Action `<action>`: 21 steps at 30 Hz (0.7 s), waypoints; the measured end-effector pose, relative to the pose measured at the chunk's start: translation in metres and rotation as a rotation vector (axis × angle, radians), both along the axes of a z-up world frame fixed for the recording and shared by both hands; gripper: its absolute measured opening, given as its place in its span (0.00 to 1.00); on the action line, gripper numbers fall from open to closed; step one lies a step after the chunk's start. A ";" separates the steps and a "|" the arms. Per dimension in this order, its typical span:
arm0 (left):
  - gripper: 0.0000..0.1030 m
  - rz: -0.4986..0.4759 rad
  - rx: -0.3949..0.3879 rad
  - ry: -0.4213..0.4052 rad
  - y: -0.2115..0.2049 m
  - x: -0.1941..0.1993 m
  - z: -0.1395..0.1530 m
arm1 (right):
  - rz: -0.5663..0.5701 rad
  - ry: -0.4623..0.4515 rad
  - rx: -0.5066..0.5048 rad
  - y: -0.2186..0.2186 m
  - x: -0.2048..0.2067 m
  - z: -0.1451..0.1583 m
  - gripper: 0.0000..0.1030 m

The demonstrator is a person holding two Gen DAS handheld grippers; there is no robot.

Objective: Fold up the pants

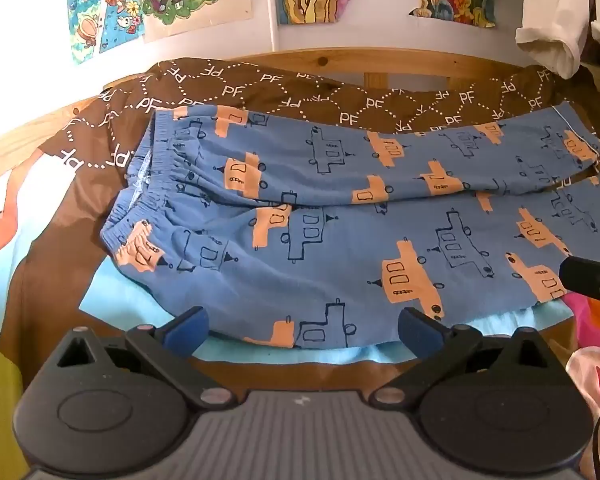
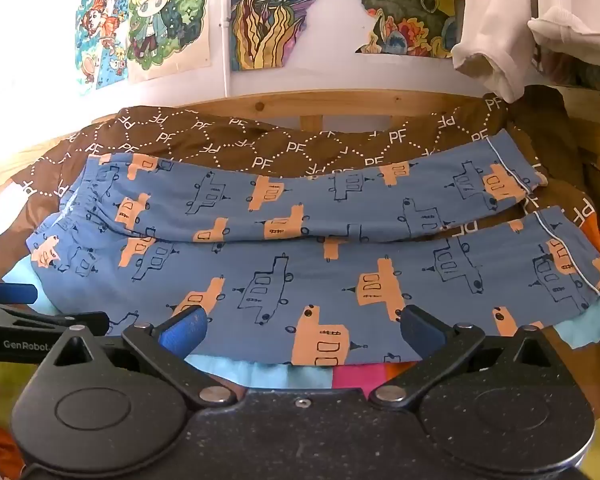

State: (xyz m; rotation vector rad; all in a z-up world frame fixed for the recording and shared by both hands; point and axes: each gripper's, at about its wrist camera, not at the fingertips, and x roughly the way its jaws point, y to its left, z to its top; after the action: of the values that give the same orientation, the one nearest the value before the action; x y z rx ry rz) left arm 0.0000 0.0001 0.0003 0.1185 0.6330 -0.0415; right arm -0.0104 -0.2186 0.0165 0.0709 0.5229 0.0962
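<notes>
Garment: the blue cotton pants printed with orange and outlined trucks lie flat on the brown quilted bedspread with white "PF" lettering, elastic waistband to the left, both legs running right to the piped cuffs.
Fold stage: by my reading, unfolded; the legs lie side by side, a slight gap between them near the cuffs.
Left gripper: fingers spread wide, holding nothing, low at the near edge by the seat.
Right gripper: fingers equally wide apart, empty, low at the near edge further along the leg; the left tool's blue pad shows just beside it.
Pose: both point forward across the bed, level with the cloth.
Risk: pinching only the top layer of the near leg would let the lower layer drag and bunch.
Risk: catching the pale blue sheet beneath would lift bedding along with it.
Risk: uneven lifting would skew the legs' overlap.
</notes>
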 end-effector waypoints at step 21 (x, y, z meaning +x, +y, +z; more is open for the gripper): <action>1.00 -0.002 0.003 -0.010 -0.002 -0.002 0.003 | -0.006 0.022 0.005 0.000 0.001 -0.002 0.99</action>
State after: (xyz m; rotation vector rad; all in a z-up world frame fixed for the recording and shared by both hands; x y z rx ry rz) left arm -0.0015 -0.0018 0.0028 0.1220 0.6230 -0.0423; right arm -0.0096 -0.2191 0.0145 0.0785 0.5441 0.0913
